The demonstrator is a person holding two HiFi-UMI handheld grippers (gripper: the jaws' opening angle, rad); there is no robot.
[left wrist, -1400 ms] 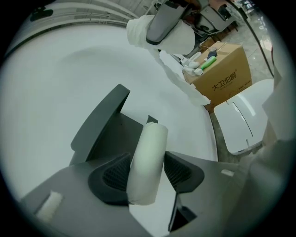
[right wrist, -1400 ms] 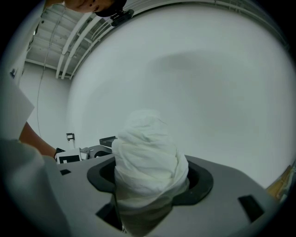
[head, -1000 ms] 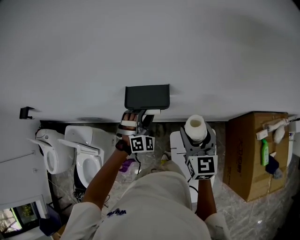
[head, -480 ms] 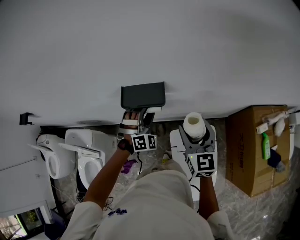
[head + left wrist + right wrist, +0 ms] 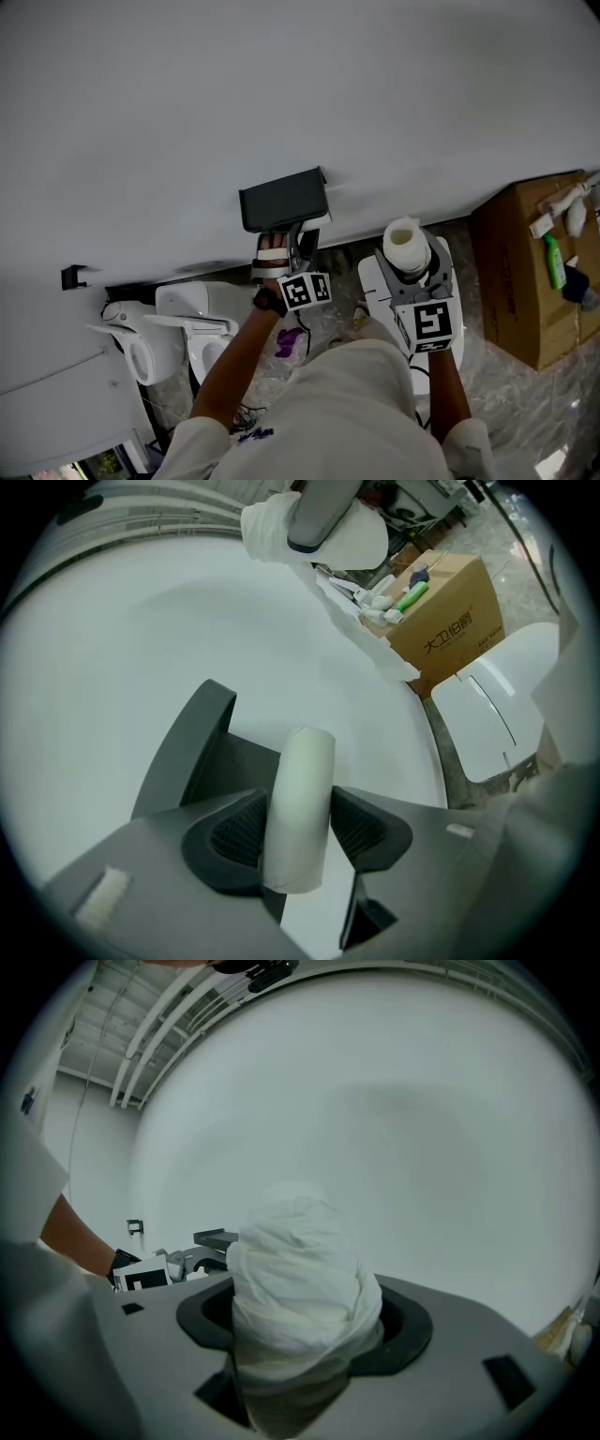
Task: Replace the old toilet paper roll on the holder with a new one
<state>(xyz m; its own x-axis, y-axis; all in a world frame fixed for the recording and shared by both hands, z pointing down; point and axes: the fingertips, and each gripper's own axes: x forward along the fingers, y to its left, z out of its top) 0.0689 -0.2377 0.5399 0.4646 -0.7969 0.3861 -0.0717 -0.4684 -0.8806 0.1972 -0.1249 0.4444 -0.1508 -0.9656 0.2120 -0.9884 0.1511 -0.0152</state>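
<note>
Jaws of our left gripper (image 5: 298, 829) are clamped on the old cardboard tube (image 5: 302, 780), one ribbed pad on each side near its lower half. The dark holder (image 5: 192, 752) sits just beyond and left of those jaws, against the white wall. We cannot tell whether the tube touches the holder. We judge the tube very light and thin-walled, so it will crush if squeezed hard. A gentle hold at mid-length suits it.

Jaws of our right gripper (image 5: 305, 1324) are closed around the new toilet paper roll (image 5: 300, 1260), which stands upright between them and rises well above them. It looks soft and rumpled, light and springy, and its outer layers could slip or unwind. We would grip across its middle and leave both core ends free for the holder.
</note>
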